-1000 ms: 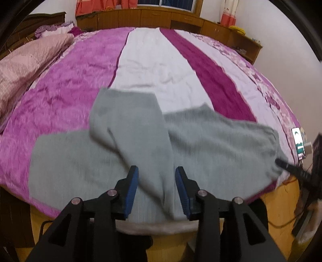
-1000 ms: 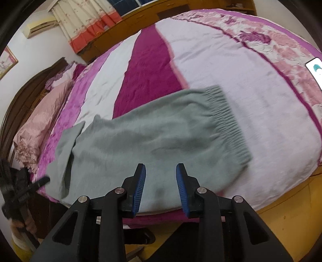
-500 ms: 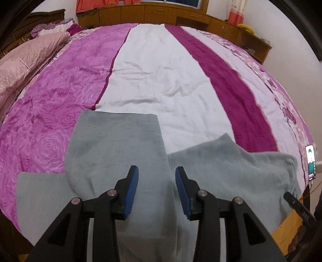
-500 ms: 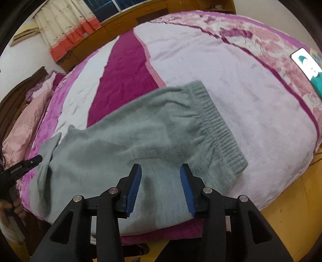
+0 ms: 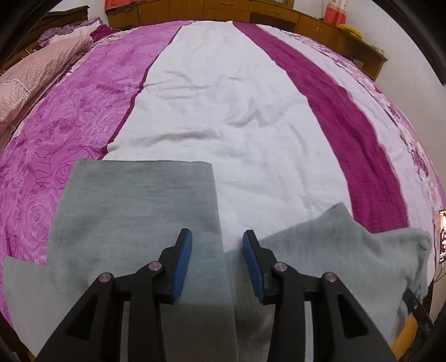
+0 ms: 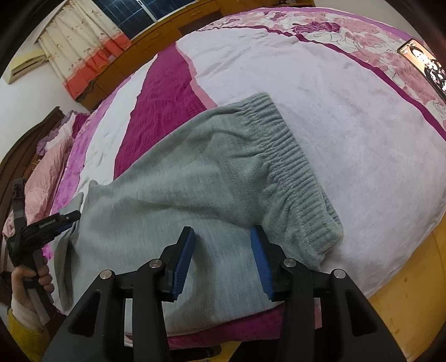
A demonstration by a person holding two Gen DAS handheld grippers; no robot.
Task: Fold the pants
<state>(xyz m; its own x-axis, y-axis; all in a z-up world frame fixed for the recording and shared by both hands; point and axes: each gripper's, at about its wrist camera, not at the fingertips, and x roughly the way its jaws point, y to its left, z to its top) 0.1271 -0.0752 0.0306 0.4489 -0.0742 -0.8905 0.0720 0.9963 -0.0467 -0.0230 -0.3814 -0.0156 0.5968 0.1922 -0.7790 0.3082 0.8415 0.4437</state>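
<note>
Grey fleece pants [image 5: 133, 211] lie on the bed near its front edge. In the left wrist view one leg is folded up across the other, its cuff end pointing away from me. My left gripper [image 5: 217, 261] is open and empty just above this leg's right edge. In the right wrist view the pants [image 6: 195, 189] show their ribbed elastic waistband [image 6: 290, 172] at the right. My right gripper [image 6: 221, 256] is open and empty low over the seat area near the waistband. The left gripper [image 6: 64, 220] also shows at the far left, held by a hand.
The bed has a striped cover [image 5: 223, 97] in pink, white and magenta. Pink pillows [image 5: 30, 72] lie at the left. A lit phone [image 6: 423, 64] lies on the bed's right edge. Wooden cabinets [image 5: 251, 14] line the far wall. The wooden bed frame [image 6: 412, 292] lies below.
Both grippers have moved forward and lower over the pants. The left view now shows the folded leg lying flat and closer. The right gripper's jaws have opened slightly wider.
</note>
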